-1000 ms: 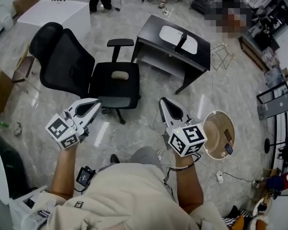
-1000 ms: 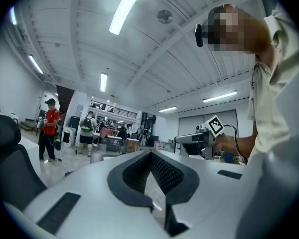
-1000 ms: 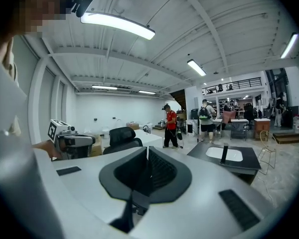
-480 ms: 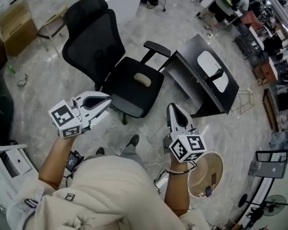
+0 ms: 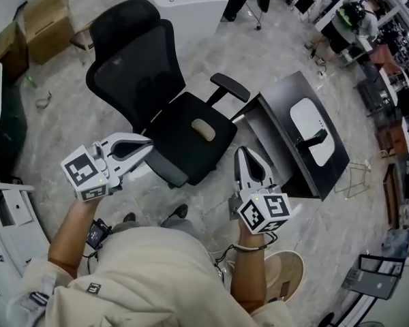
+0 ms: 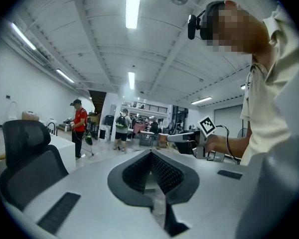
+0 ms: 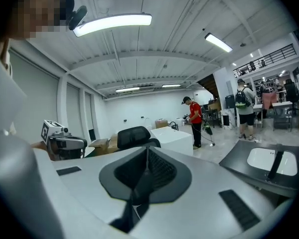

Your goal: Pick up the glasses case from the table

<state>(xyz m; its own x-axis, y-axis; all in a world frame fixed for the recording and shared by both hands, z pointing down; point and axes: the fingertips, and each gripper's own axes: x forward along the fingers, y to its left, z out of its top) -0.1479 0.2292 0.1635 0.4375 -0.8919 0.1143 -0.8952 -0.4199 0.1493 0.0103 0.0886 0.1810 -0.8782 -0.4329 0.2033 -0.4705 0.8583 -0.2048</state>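
Reaching the glasses case is the step in hand. I take it to be the white oblong crossed by a dark band. It lies on the dark counter, inboard of every edge, up and to the right of both grippers and well apart from them. The right gripper is the nearer. Its jaws are pressed together with nothing between them. The left gripper is likewise closed and empty, pointing toward the office chair.

To do this well, I would lead with the right gripper and spread its jaws before arriving. It should come over the counter's near edge from above rather than skim it. The jaws should then straddle the case across its narrow width, clear of the dark band, before closing.

The chair stands just beside the counter's left end, its armrest near that corner, so the left side is tight. The right side looks freer, apart from a wire frame on the floor beyond the counter. A round tan tub sits by the person's feet.
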